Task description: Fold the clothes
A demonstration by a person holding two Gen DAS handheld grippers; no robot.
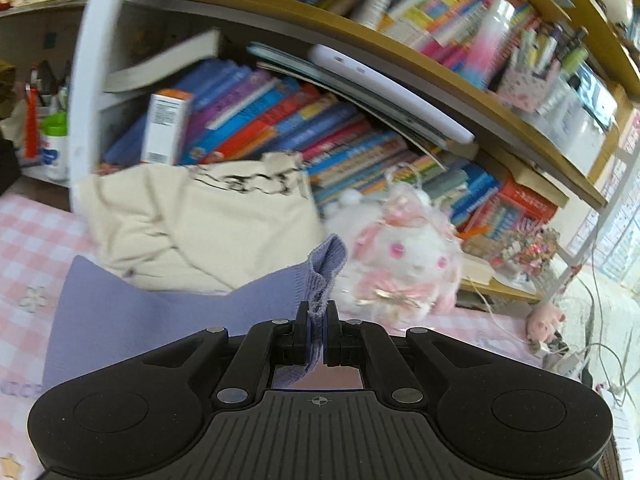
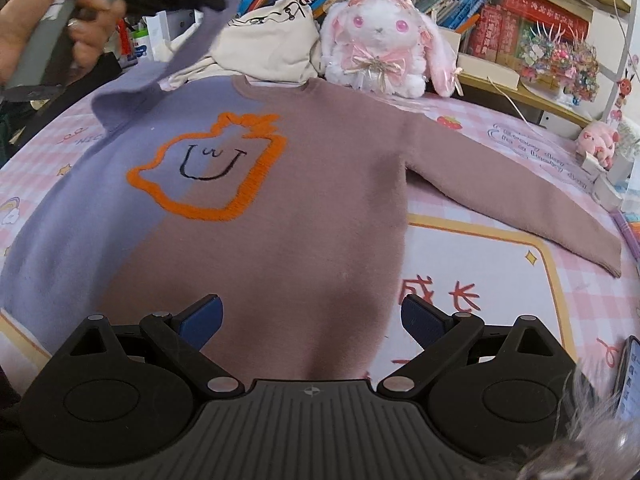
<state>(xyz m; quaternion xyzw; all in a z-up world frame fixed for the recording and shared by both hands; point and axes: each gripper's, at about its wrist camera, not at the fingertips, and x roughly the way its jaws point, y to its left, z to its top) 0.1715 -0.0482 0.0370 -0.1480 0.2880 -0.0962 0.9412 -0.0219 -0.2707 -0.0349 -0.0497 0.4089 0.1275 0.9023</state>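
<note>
While left tongs (image 1: 318,316) pinch its sleeve (image 1: 320,264), sweater (image 2: 280,200) lies before right tongs (image 2: 312,320).

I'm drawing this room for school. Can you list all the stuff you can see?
sweater: one, purple and pinkish-brown with orange outline, flat on bedsheet, purple sleeve lifted
bedsheet: one, pink checked, under sweater
bunny toy: one, white and pink, behind collar
cloth bag: one, cream, beside bunny
pig toy: one, pink, far right
books: many, colourful, on shelves
phone: one, right edge
hand: one, holding left gripper
left gripper: jaws shut on sleeve
right gripper: jaws open, over hem
</note>
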